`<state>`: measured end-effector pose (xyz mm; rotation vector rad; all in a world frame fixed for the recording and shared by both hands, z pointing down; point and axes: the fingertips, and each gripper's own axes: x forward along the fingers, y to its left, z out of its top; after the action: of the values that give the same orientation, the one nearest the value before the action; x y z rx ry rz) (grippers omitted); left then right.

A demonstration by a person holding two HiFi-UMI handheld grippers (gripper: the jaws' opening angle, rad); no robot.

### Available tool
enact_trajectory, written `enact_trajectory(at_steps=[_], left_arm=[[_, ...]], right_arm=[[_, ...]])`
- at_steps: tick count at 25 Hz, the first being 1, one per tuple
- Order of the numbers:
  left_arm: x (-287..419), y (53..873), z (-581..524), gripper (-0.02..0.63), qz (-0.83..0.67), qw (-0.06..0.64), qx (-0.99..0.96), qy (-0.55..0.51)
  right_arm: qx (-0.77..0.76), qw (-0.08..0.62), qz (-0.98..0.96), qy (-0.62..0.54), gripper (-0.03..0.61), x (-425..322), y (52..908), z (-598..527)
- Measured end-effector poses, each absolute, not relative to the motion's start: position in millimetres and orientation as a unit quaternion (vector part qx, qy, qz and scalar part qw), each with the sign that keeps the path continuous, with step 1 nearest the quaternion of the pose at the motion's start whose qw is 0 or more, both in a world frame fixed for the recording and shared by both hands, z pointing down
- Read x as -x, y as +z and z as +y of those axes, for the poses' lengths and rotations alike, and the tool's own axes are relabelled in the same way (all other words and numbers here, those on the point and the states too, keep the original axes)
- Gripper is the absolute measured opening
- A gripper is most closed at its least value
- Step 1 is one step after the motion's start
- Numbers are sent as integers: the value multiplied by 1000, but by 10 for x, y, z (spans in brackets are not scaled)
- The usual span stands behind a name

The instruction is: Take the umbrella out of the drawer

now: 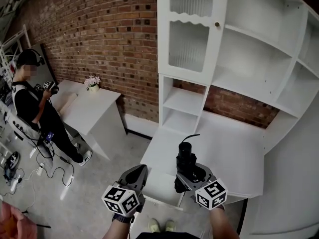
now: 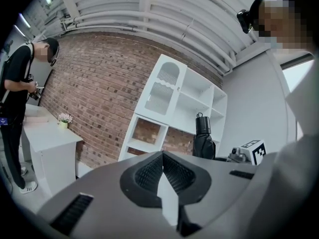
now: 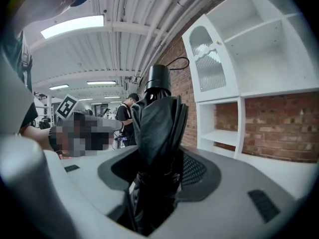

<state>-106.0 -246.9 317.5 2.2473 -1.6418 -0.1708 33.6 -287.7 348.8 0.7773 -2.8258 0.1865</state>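
A black folded umbrella [image 1: 186, 156] stands upright in my right gripper [image 1: 187, 177], handle end up, above the front of the white desk [image 1: 229, 143]. In the right gripper view the umbrella [image 3: 157, 118] fills the gap and my right gripper [image 3: 159, 166] is shut on its lower part. My left gripper [image 1: 138, 172] hangs just left of it, with its jaws together and nothing between them. The left gripper view shows its tips [image 2: 162, 156] meeting, with the umbrella [image 2: 202, 141] off to the right. A white drawer [image 1: 162, 187] appears pulled out under the desk's front edge.
A white shelf unit [image 1: 239, 59] with a ribbed glass door [image 1: 189, 44] rises behind the desk against a brick wall [image 1: 109, 29]. At the left a person [image 1: 35, 108] stands beside a white table [image 1: 94, 113] bearing a flower pot [image 1: 92, 82]. Cables [image 1: 30, 171] lie on the floor.
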Motion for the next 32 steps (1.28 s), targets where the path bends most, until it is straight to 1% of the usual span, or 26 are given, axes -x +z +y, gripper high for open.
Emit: enact_trajectory(at_steps=[15,23,32], left_arm=[[965,2510,-2489,6,-577,128,-804,-60],[909,2308,-2478,6,-574,106,-809,-65],[873,2301,-2509,6,-577,103,-808,-63]], right_arm=[[-315,29,-949,11,213,-720,2486,-2936],[-337,18,-941,-13,213,-862,2261,-2935],[-345,23,-938,-22,213,-918,2240,-2990]])
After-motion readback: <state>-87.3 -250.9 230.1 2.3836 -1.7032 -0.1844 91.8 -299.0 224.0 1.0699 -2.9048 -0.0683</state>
